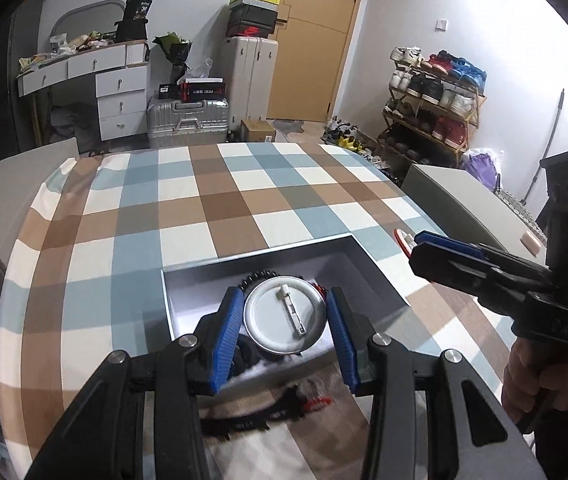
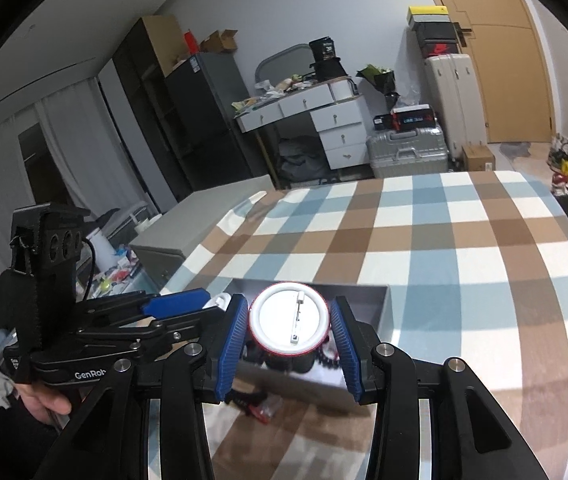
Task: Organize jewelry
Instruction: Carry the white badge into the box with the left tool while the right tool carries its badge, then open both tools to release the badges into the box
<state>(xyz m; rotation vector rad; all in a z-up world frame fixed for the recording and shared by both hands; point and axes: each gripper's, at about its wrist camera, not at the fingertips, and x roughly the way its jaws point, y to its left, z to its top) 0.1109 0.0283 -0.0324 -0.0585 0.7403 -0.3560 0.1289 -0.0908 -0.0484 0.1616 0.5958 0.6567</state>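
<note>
Standing here, the nearest thing I see is the left tool (image 1: 284,330), its blue ribbed pads pinching a round pin badge (image 1: 284,316) by its rim, the back side up with the white pin clasp across the middle. The badge hangs just above a shallow grey box (image 1: 188,284) that sits on the checked counter (image 1: 212,200). Inside the box, under the badge, lies a string of dark beads (image 1: 258,276); how it is laid out I cannot tell, since the badge covers most of it. At six o'clock from the box, on the cloth, lie blurred dark strands (image 1: 252,420) with a small red piece (image 1: 317,400) beside them.

The right tool (image 2: 289,330) likewise pinches a second badge (image 2: 289,322) by its edge, this one white-backed with a red rim, clasp side up, held over the near part of the same box. From the left camera this tool sits at about three o'clock, just beyond the box's right wall, with only a sliver of the red-rimmed badge showing at its tips. A hand (image 1: 527,376) grips its handle.

Farther off, at twelve o'clock past the counter's far edge, stand silver suitcases (image 1: 188,122), a white dresser (image 1: 120,96) at eleven o'clock, and a shoe rack (image 1: 431,108) at two o'clock beside a wooden door (image 1: 315,40).
</note>
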